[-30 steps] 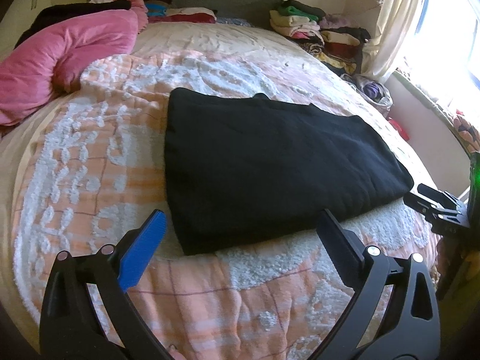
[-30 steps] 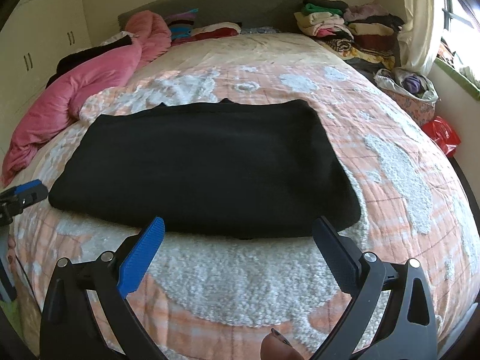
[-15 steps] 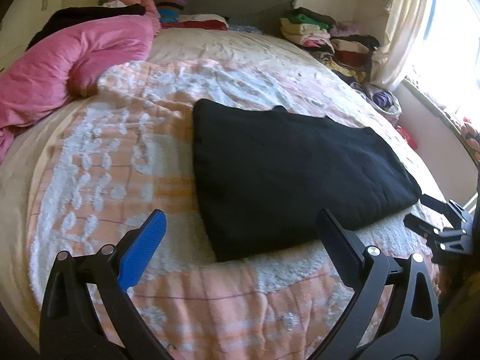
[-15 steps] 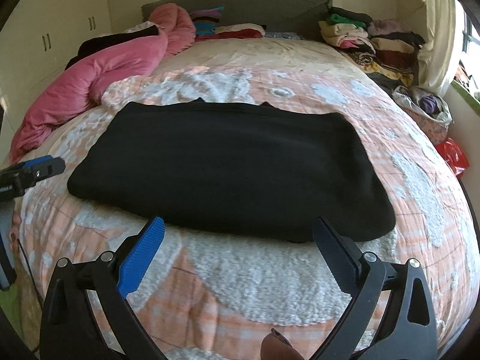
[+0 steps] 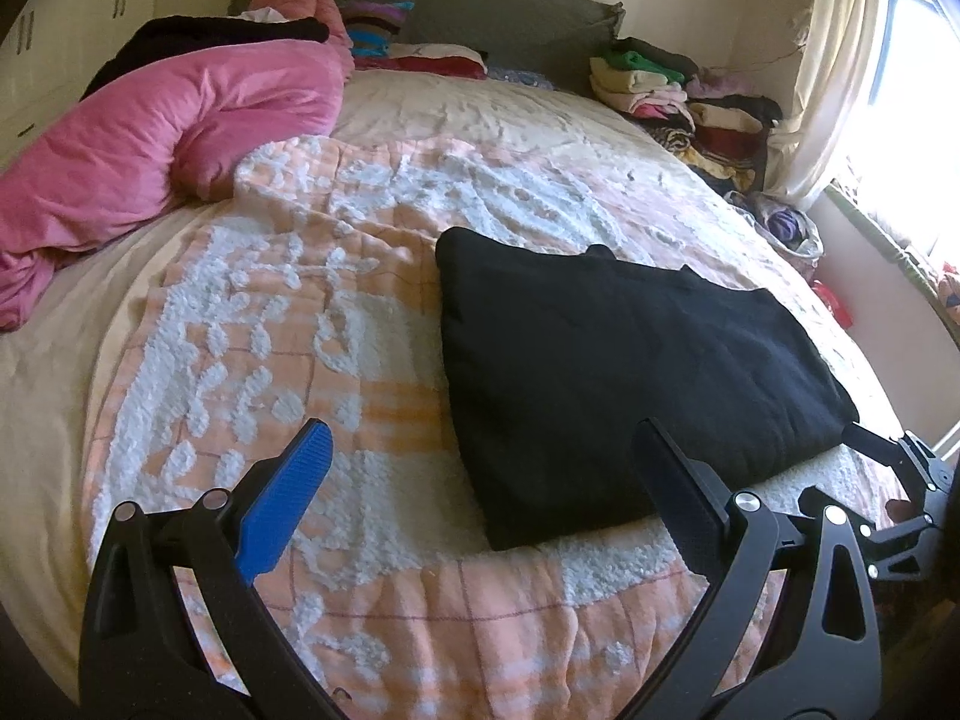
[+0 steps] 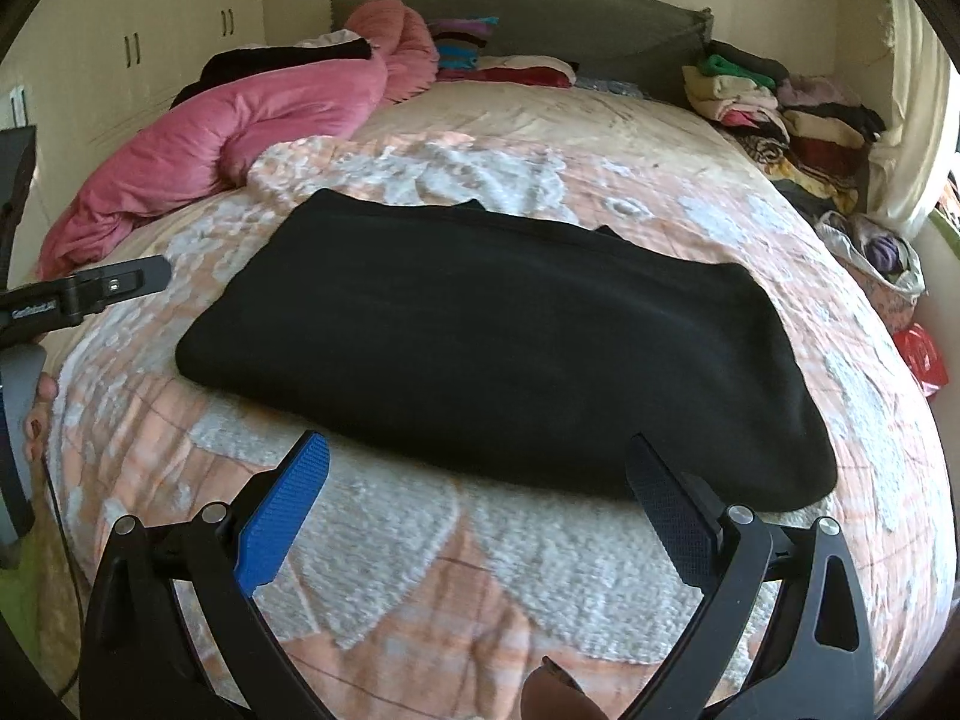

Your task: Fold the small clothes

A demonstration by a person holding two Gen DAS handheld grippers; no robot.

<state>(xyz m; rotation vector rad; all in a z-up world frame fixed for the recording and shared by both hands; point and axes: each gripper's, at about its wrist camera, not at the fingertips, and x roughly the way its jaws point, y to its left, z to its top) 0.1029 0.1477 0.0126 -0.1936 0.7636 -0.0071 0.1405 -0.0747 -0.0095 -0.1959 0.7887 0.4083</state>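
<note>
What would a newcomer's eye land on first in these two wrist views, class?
First, the black folded garment lying flat in the middle of the peach and white bedspread. Next, the pink duvet bunched along the bed's far left, and the open left gripper and right gripper hovering empty near the garment's front edge.

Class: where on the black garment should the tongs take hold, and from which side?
Probably pinch the black garment at its two short ends, left tongs from its left, right tongs from its right. It lies flat and wide, its corners overhanging nothing, so low sideways approaches suit.
</note>
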